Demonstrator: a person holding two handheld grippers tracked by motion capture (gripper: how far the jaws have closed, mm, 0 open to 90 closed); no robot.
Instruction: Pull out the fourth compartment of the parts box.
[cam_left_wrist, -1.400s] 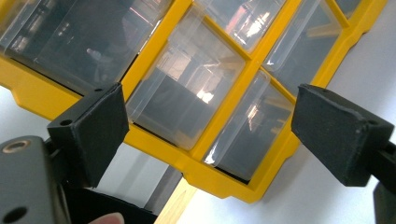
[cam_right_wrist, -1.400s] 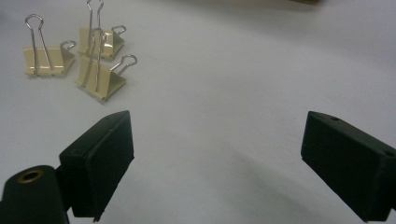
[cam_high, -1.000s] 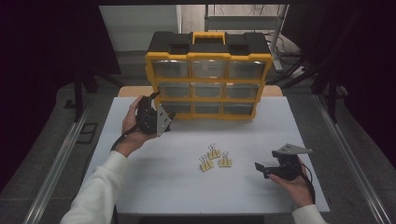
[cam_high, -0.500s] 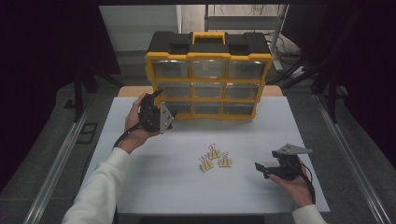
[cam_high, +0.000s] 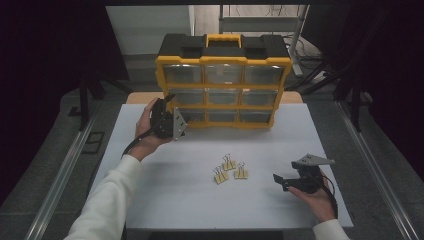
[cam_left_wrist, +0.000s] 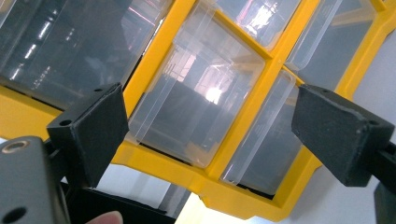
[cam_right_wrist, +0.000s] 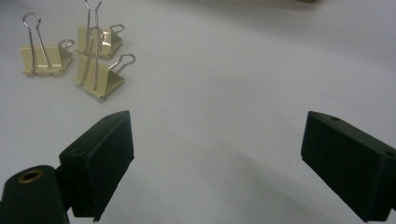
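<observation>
Yellow drawer box (cam_high: 223, 82): we hold our left gripper (cam_high: 167, 106) wide open by its left drawers.
Clips (cam_high: 229, 169): our right gripper (cam_high: 278, 181) waits open, near right.

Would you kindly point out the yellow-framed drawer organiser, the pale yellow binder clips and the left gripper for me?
Yellow-framed drawer organiser with clear drawers (cam_high: 223, 89): high view, on its yellow crossbar.
Pale yellow binder clips (cam_high: 229, 165): high view, on the middle clip's body.
Left gripper (cam_left_wrist: 212, 128): left gripper view, midway between its open black jaws.
</observation>
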